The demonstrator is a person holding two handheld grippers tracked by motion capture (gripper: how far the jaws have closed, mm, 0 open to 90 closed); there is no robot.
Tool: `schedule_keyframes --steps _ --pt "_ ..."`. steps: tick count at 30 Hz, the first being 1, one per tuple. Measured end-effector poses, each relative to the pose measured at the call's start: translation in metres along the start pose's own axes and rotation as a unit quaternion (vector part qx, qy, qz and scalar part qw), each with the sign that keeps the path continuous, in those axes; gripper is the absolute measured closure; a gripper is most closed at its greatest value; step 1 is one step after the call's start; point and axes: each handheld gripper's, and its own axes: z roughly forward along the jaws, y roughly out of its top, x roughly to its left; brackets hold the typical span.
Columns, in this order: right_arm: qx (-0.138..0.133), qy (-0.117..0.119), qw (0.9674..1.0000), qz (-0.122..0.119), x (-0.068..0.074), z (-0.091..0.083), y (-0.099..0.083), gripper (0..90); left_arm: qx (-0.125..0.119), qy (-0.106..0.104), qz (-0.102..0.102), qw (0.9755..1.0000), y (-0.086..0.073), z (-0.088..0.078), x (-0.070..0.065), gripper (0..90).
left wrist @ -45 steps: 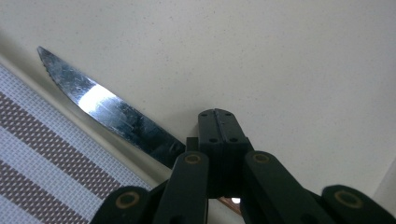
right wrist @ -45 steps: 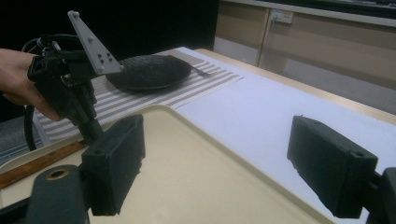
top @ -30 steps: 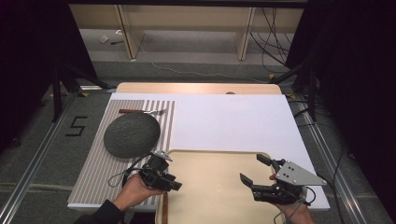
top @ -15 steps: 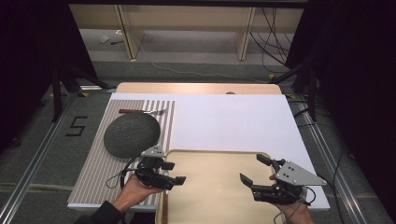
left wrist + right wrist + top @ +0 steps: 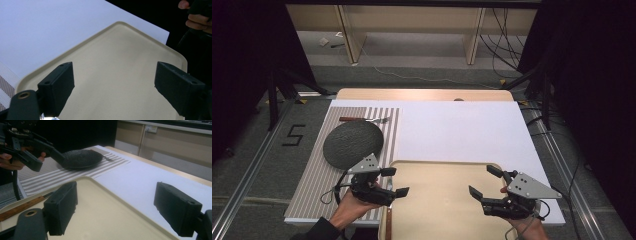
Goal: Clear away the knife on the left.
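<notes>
A beige tray (image 5: 447,210) lies at the table's near edge. My left gripper (image 5: 395,181) hovers over its left rim, and its jaws have just been opening. In the left gripper view they (image 5: 112,85) stand wide with only bare tray (image 5: 117,62) between them. A wooden-handled utensil (image 5: 388,227) lies along the tray's left edge, below that gripper. My right gripper (image 5: 484,181) is open over the tray's right side, nothing between its jaws (image 5: 117,207). The wooden handle (image 5: 22,208) lies beyond its jaws at the left.
A dark round plate (image 5: 352,144) rests on a striped placemat (image 5: 312,180) left of the tray, with a second wooden-handled utensil (image 5: 362,120) behind it. A white sheet (image 5: 462,130) covers the table's middle and right.
The left gripper's jaws have spread from nearly closed to wide, and the hand has lifted a little away from the tray's left edge. The right gripper has stayed put.
</notes>
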Motion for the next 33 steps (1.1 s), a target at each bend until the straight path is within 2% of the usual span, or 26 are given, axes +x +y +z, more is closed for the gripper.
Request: schedule_keyframes --steps 7,8,12,16,18,22,33 --pt "0.0 0.0 1.0 0.001 0.0 0.0 0.0 20.1 -0.017 0.006 0.013 0.9997 -0.003 -0.006 -0.004 15.9" --pt "-0.001 0.0 1.0 0.001 0.0 0.0 0.0 20.1 -0.02 0.015 0.021 0.9995 -0.006 -0.009 -0.006 15.9" --pt "0.0 0.001 1.0 0.001 0.0 -0.001 0.0 20.1 -0.028 0.03 0.031 0.9987 -0.009 -0.013 -0.009 15.7" --pt "-0.001 0.001 1.0 -0.002 0.002 0.0 0.001 20.1 -0.033 0.036 0.026 0.9985 -0.011 -0.016 -0.01 15.4" --pt "-0.002 0.001 1.0 -0.002 0.002 0.0 0.001 20.1 -0.046 0.044 0.035 0.9974 -0.012 -0.021 -0.012 15.4" --pt "-0.001 0.001 1.0 -0.001 0.002 0.0 0.001 20.1 -0.058 0.044 0.035 0.9968 -0.012 -0.026 -0.013 15.3" --pt "-0.001 0.001 1.0 -0.002 0.001 0.0 0.001 20.1 -0.038 0.045 0.037 0.9976 -0.013 -0.021 -0.014 15.3"
